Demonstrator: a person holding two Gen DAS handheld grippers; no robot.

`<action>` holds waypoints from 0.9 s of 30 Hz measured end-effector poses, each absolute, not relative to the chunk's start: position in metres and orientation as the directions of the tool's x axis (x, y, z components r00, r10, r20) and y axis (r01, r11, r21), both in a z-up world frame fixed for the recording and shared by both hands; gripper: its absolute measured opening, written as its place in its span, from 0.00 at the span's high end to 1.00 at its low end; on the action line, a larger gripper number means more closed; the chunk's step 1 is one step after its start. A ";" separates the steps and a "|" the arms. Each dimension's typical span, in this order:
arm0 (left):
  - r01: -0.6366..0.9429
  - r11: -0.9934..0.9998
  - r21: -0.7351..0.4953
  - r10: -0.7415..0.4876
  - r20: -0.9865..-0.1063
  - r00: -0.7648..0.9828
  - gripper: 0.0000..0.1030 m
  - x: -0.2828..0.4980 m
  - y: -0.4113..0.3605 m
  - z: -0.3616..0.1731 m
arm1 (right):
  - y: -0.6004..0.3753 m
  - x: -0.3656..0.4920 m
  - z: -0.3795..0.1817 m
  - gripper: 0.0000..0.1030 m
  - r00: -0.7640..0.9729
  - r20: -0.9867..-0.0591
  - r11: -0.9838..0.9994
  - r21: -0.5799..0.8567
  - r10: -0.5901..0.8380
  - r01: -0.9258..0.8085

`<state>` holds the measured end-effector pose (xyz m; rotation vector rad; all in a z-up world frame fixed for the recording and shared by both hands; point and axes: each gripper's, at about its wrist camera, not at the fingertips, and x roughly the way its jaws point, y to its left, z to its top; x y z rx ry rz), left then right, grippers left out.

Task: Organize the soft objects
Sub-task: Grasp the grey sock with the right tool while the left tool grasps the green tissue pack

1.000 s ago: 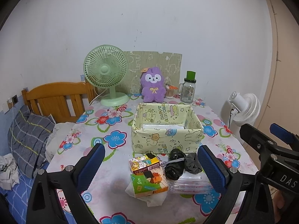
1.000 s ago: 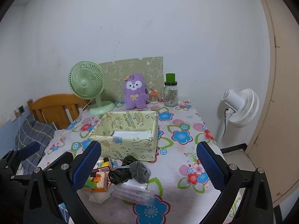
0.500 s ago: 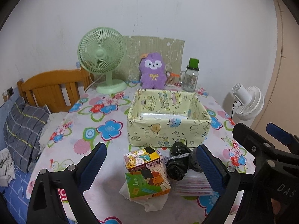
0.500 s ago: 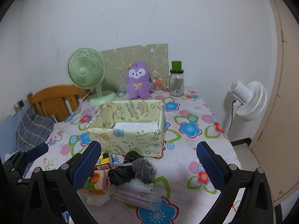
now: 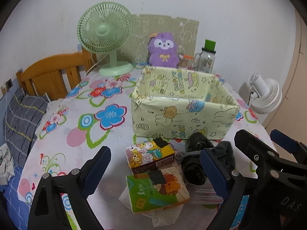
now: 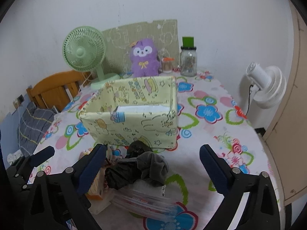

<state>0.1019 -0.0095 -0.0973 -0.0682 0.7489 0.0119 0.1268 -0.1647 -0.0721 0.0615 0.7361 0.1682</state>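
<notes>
A pale yellow cartoon-print box (image 5: 184, 113) (image 6: 132, 122) stands open on the flowered table. In front of it lies a pile: a yellow tissue pack (image 5: 149, 156), a green tissue pack (image 5: 155, 190), a black bundle (image 5: 195, 164) (image 6: 124, 170), a grey sock (image 6: 153, 166) and clear plastic packets (image 6: 145, 201). My left gripper (image 5: 155, 170) is open above the tissue packs. My right gripper (image 6: 152, 166) is open above the black bundle and the sock. A purple plush toy (image 5: 163, 51) (image 6: 144, 57) sits at the back.
A green desk fan (image 5: 105, 36) and a glass jar with a green lid (image 5: 208, 57) stand at the back by a patterned board. A wooden bed headboard (image 5: 51, 72) and a grey pillow are on the left. A white floor fan (image 6: 266, 86) stands on the right.
Both grippers have moved forward and lower toward the pile in front of the box. Both stay open. Nothing on the table has moved.
</notes>
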 end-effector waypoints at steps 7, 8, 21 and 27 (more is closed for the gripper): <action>-0.041 0.998 -0.044 -0.003 -0.716 0.698 0.11 0.114 -0.013 -0.117 | -0.163 0.143 -0.097 0.13 0.685 -0.706 0.983 0.130 0.182 -0.126; -0.043 0.998 -0.042 0.000 -0.722 0.692 0.11 0.116 -0.013 -0.119 | -0.163 0.145 -0.101 0.14 0.678 -0.711 0.983 0.135 0.184 -0.125; -0.040 0.999 -0.007 0.022 -0.751 0.659 0.12 0.124 -0.018 -0.136 | -0.164 0.159 -0.130 0.55 0.595 -0.760 0.963 0.240 0.263 -0.119; -0.044 0.999 -0.026 0.010 -0.748 0.664 0.12 0.120 -0.016 -0.135 | -0.161 0.154 -0.125 0.65 0.615 -0.744 0.963 0.238 0.262 -0.123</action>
